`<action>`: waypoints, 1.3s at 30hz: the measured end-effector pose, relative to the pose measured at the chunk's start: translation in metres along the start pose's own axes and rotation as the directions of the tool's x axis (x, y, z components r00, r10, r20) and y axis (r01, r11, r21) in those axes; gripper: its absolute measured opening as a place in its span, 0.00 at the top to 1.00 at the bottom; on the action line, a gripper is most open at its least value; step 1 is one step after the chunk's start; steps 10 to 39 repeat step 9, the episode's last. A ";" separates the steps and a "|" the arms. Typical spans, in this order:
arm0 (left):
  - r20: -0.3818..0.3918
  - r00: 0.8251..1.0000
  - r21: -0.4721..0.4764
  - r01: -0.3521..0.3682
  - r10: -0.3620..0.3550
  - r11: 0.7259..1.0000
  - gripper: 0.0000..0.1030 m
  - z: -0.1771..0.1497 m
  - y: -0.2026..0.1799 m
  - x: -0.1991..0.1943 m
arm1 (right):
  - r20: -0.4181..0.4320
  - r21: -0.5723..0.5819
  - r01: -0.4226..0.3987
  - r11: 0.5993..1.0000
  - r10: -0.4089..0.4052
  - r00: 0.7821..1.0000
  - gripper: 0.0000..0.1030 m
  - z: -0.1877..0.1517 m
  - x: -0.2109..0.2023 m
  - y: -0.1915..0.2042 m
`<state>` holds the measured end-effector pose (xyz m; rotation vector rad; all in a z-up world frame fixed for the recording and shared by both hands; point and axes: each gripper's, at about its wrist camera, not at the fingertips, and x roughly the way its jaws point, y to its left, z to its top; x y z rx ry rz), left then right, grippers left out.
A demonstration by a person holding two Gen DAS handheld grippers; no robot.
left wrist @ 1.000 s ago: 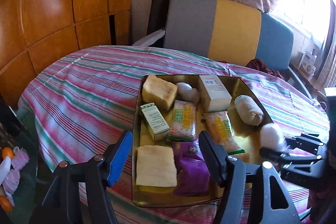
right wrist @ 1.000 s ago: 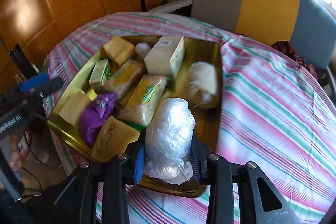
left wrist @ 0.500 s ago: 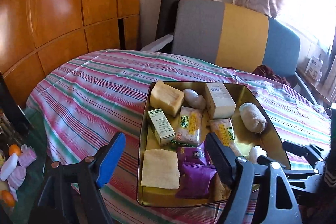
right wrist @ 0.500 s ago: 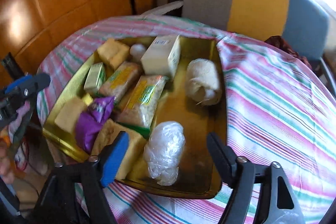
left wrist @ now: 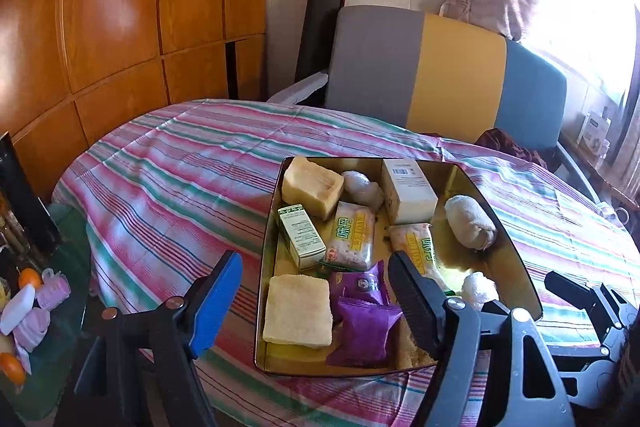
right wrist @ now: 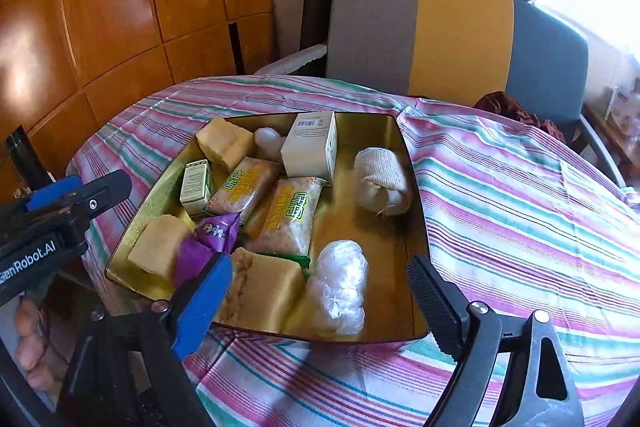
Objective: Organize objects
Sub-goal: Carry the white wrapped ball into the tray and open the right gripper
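Right wrist view shows the right gripper [right wrist: 318,303] with its fingers spread wide and holding nothing, poised over the near edge of the gold tray [right wrist: 416,195], where the plastic-wrapped bundle [right wrist: 340,287] lies loose in the near right corner beside a tan sponge block [right wrist: 266,291]. Left wrist view shows the left gripper [left wrist: 316,301] likewise released and empty, its blue-padded finger [left wrist: 214,301] over the striped tablecloth [left wrist: 180,167] and its black finger [left wrist: 416,301] over the tray's near side. Farther in lie purple packets [left wrist: 366,327], two yellow cracker packs [left wrist: 352,233], a white box [left wrist: 408,189] and a cloth roll [left wrist: 470,223].
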<state>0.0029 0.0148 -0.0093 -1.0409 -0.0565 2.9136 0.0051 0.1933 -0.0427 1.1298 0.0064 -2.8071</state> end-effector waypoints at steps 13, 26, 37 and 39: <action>0.048 0.999 0.011 0.007 -0.007 1.000 0.31 0.000 -0.002 -0.009 | -0.003 -0.007 0.023 1.000 -0.023 1.000 0.13 -0.001 0.000 0.003; 0.048 0.999 0.011 0.007 -0.007 1.000 0.31 0.000 -0.002 -0.009 | -0.003 -0.007 0.023 1.000 -0.023 1.000 0.13 -0.001 0.000 0.003; 0.048 0.999 0.011 0.007 -0.007 1.000 0.31 0.000 -0.002 -0.009 | -0.003 -0.007 0.023 1.000 -0.023 1.000 0.13 -0.001 0.000 0.003; 0.048 0.999 0.011 0.007 -0.007 1.000 0.31 0.000 -0.002 -0.009 | -0.003 -0.007 0.023 1.000 -0.023 1.000 0.13 -0.001 0.000 0.003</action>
